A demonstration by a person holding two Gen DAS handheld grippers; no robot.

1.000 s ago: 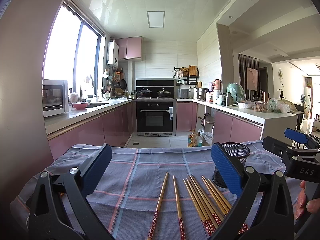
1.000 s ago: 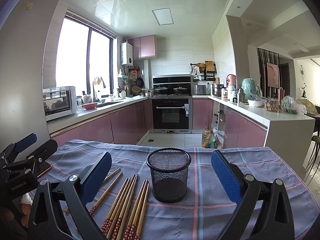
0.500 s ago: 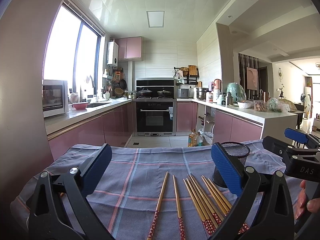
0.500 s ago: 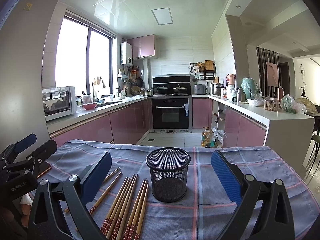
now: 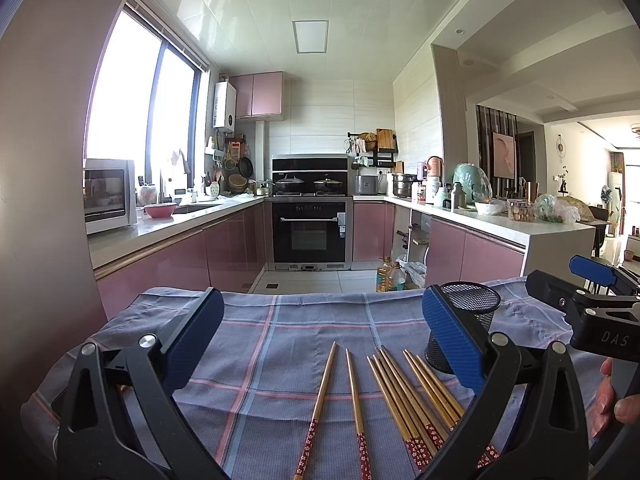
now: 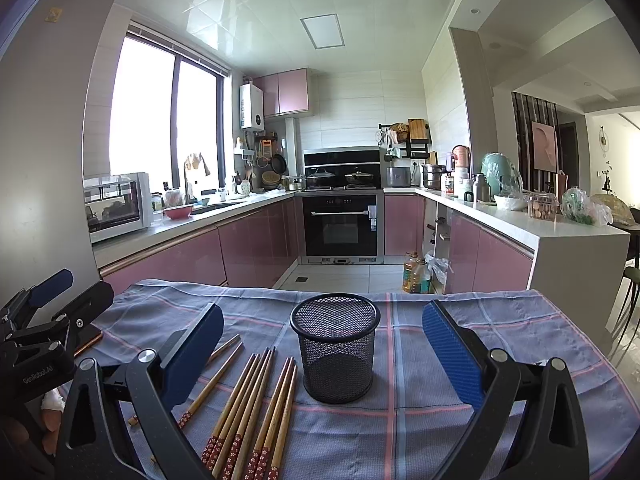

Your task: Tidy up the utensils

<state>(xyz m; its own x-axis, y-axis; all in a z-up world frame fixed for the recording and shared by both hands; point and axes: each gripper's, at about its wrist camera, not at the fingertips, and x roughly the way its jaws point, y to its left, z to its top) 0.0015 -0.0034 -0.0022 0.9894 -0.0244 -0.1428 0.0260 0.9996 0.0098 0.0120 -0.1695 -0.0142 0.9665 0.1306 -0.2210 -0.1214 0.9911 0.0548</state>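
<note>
Several wooden chopsticks (image 5: 404,396) with red patterned ends lie side by side on a blue checked cloth (image 5: 280,336). They also show in the right wrist view (image 6: 248,404), left of a black mesh cup (image 6: 335,354) that stands upright and empty. In the left wrist view the cup (image 5: 468,312) is partly hidden behind my right finger. My left gripper (image 5: 318,342) is open and empty above the cloth, the chopsticks between its fingers. My right gripper (image 6: 322,350) is open and empty, with the cup between its fingers.
The clothed table ends at a far edge (image 6: 340,290), with kitchen floor beyond. Pink cabinets and counters line both sides, with an oven (image 6: 342,228) at the back. Oil bottles (image 6: 416,276) stand on the floor. Each gripper sees the other at its frame edge.
</note>
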